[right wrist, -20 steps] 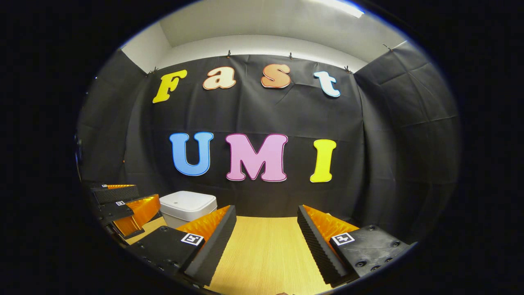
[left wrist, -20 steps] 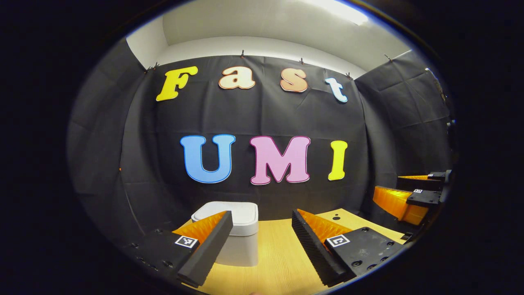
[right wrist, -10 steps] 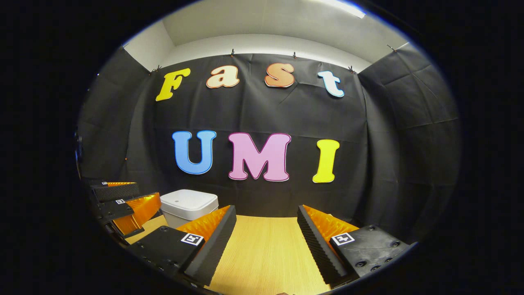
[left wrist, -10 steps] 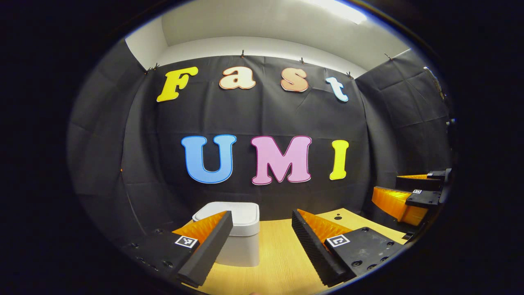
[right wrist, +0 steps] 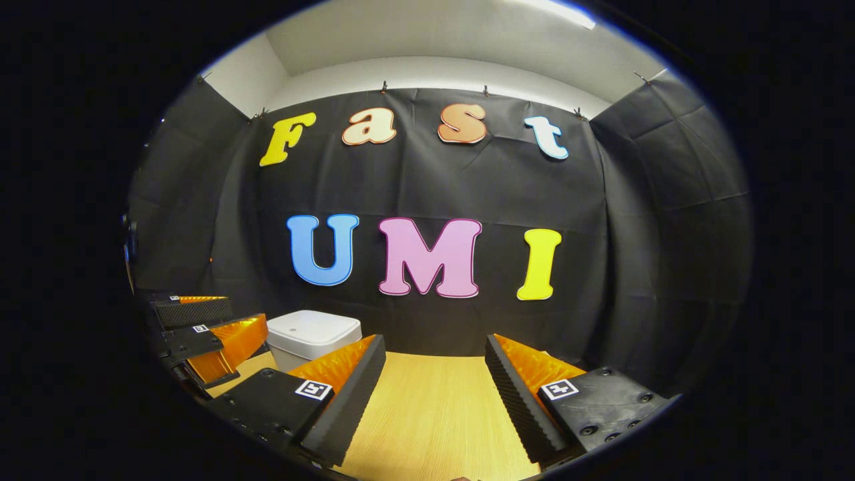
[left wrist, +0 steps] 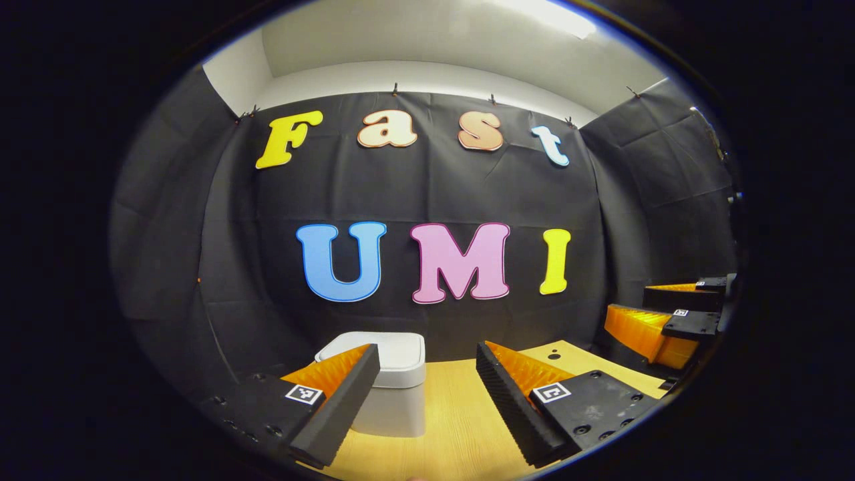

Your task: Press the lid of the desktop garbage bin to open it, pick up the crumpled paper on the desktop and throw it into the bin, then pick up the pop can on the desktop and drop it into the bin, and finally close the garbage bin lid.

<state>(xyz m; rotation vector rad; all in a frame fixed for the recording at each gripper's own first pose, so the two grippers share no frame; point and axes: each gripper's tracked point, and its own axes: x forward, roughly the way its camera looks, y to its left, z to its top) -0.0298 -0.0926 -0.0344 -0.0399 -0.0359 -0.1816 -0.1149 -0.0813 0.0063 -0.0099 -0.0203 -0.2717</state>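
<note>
A small white garbage bin (left wrist: pixel 394 387) with its lid shut stands on the wooden desktop (left wrist: pixel 454 427), partly behind my left gripper's near finger. My left gripper (left wrist: pixel 427 357) is open, held above the desk just in front of the bin, with nothing between its fingers. In the right gripper view the same bin (right wrist: pixel 312 337) sits at the left, and my right gripper (right wrist: pixel 434 347) hangs open over bare wood. The left gripper (right wrist: pixel 200 327) appears at the far left of that view; the right gripper (left wrist: pixel 658 310) appears at the far right of the left gripper view.
Black cloth walls close the booth behind the desk and on both sides. The desktop (right wrist: pixel 434 414) runs up to the back wall. Two small dark holes (left wrist: pixel 551 353) mark the wood near its far right corner.
Both views have shifted only slightly, a small drift of the hands. The bin lid stays shut and both grippers stay open.
</note>
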